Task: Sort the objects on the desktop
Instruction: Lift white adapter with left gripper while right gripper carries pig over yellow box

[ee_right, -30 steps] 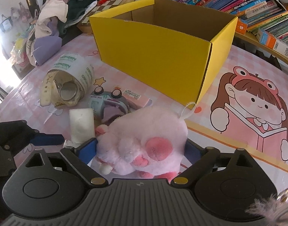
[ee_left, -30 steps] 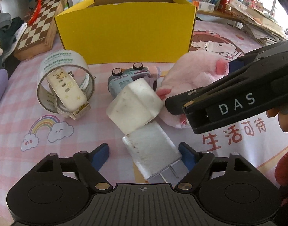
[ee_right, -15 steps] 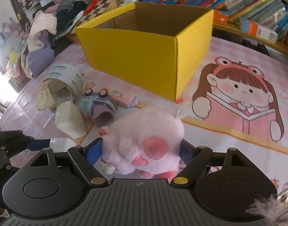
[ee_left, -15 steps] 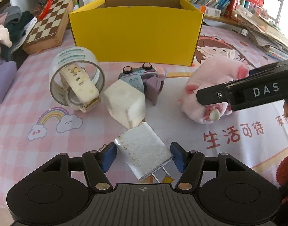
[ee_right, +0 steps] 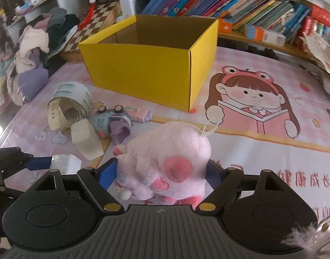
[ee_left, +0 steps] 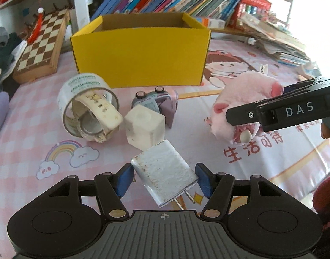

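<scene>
Lifted and pulled back over the last second — both grippers higher, yellow box (ee_right: pixel 152 64) now seen from above its rim, inside bare as far as visible. Left gripper (ee_left: pixel 165 180) clamped on white charger (ee_left: pixel 163 173), prongs pointing back toward the camera, block skewed between the pads. Right gripper (ee_right: pixel 161 172) squeezing pink plush (ee_right: pixel 165 159), held clear of the mat (ee_right: pixel 262 151). Left on the mat near the box front: tape roll (ee_left: pixel 87 103) with a watch strap (ee_left: pixel 100 110) through it, white cube (ee_left: pixel 144 128), toy car (ee_left: pixel 153 100), pink eraser (ee_right: pixel 139 114).

Probably carry-to-box stage. Worth doing: clear the near wall before crossing, release low inside — not from height. Charger grip looks diagonal, so keep it firm and avoid fast swings. Keep the two grippers apart over the opening; plush wide, soft, likely to snag the rim.
</scene>
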Demonstrator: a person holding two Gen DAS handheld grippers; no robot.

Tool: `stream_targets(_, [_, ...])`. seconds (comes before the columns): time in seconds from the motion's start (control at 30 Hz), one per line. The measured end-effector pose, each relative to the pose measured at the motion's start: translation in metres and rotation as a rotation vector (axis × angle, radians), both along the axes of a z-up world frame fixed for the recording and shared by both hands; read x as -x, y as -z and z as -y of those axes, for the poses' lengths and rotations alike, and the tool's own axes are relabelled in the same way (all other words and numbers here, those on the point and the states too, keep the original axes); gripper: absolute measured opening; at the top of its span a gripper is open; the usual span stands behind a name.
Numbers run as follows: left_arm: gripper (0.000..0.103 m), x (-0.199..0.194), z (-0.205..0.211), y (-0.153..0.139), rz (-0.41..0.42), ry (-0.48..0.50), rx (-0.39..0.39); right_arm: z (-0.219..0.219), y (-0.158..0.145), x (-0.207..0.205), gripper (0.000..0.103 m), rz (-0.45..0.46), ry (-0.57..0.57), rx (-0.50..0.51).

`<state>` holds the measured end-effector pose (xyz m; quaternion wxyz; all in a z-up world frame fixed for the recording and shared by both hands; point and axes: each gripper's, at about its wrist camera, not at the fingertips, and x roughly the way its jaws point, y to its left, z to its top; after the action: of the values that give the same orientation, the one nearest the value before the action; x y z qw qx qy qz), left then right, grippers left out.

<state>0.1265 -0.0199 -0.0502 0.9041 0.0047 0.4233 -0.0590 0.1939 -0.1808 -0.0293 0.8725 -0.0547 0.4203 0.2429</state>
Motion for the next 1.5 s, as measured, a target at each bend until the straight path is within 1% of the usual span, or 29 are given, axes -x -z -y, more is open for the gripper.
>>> stream_targets(0.17, [0.062, 0.009, -0.009, -0.006, 0.027, 0.058, -0.001, -0.004, -0.004, 0.019, 0.082, 0.011, 0.059, -0.007])
stream_targets(0.33, [0.062, 0.018, -0.016, -0.01, 0.047, 0.109, -0.008, -0.009, -0.008, 0.037, 0.082, 0.033, 0.091, -0.011])
stream_targets(0.6, [0.062, 0.037, -0.025, -0.024, 0.113, 0.157, -0.013, -0.018, -0.014, 0.067, 0.082, 0.07, 0.141, -0.017])
stream_targets(0.8, [0.062, 0.051, -0.031, -0.036, 0.172, 0.188, -0.015, -0.028, -0.023, 0.084, 0.082, 0.107, 0.133, -0.011])
stream_targets(1.07, [0.062, 0.063, -0.043, -0.05, 0.245, 0.184, -0.003, -0.039, -0.036, 0.097, 0.082, 0.149, 0.105, 0.0])
stream_targets(1.5, [0.062, 0.063, -0.055, -0.068, 0.324, 0.191, -0.015, -0.05, -0.052, 0.093, 0.082, 0.192, 0.09, -0.006])
